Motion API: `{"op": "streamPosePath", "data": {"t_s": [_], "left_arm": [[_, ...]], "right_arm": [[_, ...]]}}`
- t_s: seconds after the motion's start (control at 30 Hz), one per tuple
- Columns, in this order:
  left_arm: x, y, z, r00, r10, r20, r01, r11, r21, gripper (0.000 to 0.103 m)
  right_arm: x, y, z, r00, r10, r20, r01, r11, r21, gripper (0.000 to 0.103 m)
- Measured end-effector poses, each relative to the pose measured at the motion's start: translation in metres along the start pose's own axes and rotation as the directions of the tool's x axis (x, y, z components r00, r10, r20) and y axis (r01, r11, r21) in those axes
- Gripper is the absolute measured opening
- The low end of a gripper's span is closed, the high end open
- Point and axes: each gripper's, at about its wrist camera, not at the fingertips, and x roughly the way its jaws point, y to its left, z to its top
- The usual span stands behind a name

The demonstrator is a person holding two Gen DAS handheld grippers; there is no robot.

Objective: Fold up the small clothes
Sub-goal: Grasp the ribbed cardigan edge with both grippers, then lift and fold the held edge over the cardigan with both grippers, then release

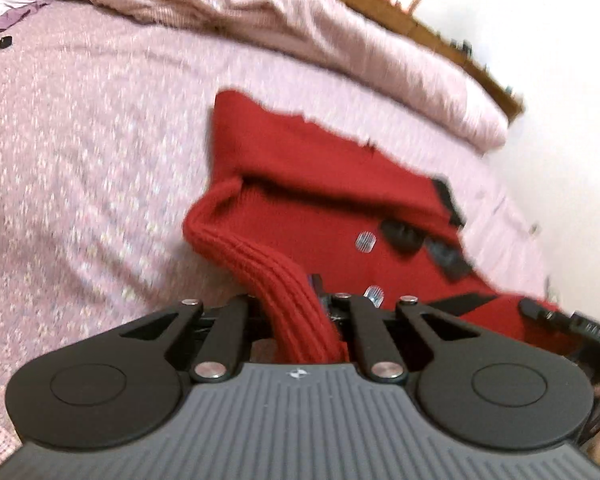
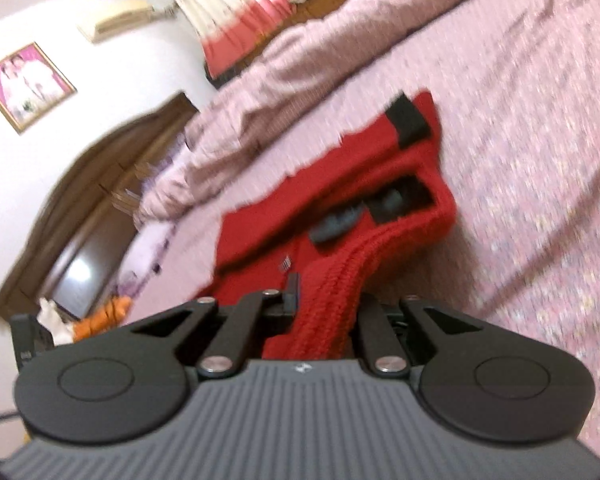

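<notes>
A small red knit sweater (image 1: 300,168) with black trim lies on a bed's pink flowered sheet (image 1: 80,152). My left gripper (image 1: 300,304) is shut on the sweater's ribbed hem, which runs up into its jaws and hangs lifted off the sheet. In the right wrist view the same red sweater (image 2: 340,184) shows with a black cuff at its far end. My right gripper (image 2: 328,300) is shut on another part of the ribbed hem, also raised. Its black body (image 1: 568,320) shows at the right edge of the left wrist view. Both views are blurred.
A rumpled pink blanket (image 1: 260,12) is bunched along the far side of the bed, against a brown wooden headboard (image 1: 460,56). A small black object (image 1: 5,42) lies on the sheet at far left. A framed picture (image 2: 28,86) hangs on the white wall.
</notes>
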Motion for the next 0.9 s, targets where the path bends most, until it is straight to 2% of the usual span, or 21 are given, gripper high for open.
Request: {"op": "streamPosePath", "data": {"t_s": [0.17,0.4,0.67,0.9], "left_arm": [[-0.009,-0.011,0.028,0.995,-0.008,0.099,0.011,1.000,-0.027,0.011],[-0.008,-0.018,0.072,0.981,0.005,0.196,0.010,0.997,-0.074,0.011],[0.022,-0.024,0.129,0.970,0.063,0.234,-0.044,0.995,-0.085,0.011],[0.079,-0.024,0.179,0.964,0.132,0.230,-0.123,0.991,-0.051,0.011]], "right_arm": [[0.002,0.009,0.027,0.996,0.035,0.082,-0.035,0.999,-0.012,0.009],[0.014,0.013,0.067,0.984,0.066,0.164,-0.064,0.998,-0.019,0.009],[0.047,0.007,0.107,0.979,0.048,0.197,-0.051,0.999,0.010,0.009],[0.083,-0.008,0.131,0.978,0.010,0.210,-0.022,0.998,0.055,0.009]]}}
